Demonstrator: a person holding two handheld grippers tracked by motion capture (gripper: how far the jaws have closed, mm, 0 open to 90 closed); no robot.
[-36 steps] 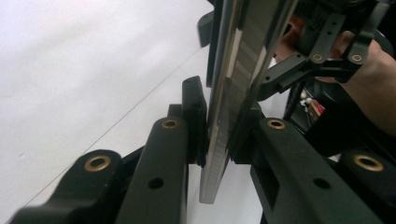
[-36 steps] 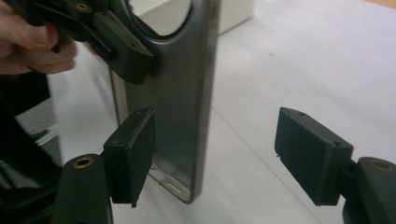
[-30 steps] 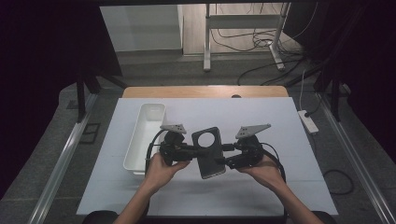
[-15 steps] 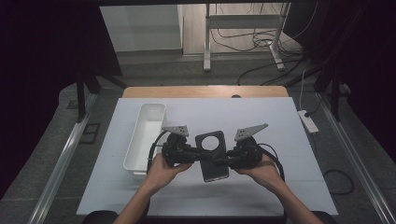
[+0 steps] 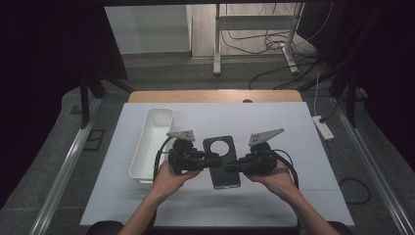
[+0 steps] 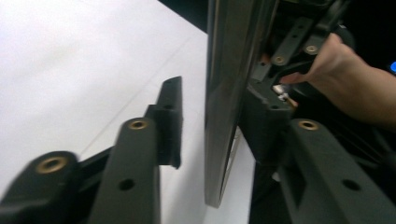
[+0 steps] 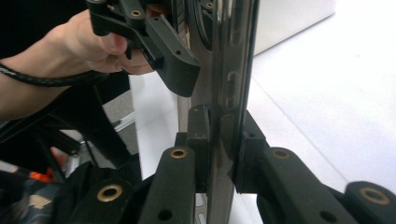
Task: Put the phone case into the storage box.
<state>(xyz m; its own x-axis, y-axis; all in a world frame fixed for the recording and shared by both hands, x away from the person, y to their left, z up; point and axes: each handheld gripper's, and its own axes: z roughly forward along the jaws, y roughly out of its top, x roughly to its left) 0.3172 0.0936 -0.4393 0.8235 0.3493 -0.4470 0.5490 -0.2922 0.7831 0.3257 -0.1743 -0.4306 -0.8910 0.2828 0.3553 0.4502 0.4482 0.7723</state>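
One overhead view, two riding close-ups

High camera faces forward-down over the white bench (image 5: 293, 127); both gripper views, blurred, apparently share the flat black glossy phone (image 5: 222, 156).

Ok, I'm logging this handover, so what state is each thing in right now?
phone: lifted between both grippers, back side up
left gripper: open, jaws either side of the phone's edge, one with a gap
right gripper: shut on the phone's edge
white bin: upright, looks empty
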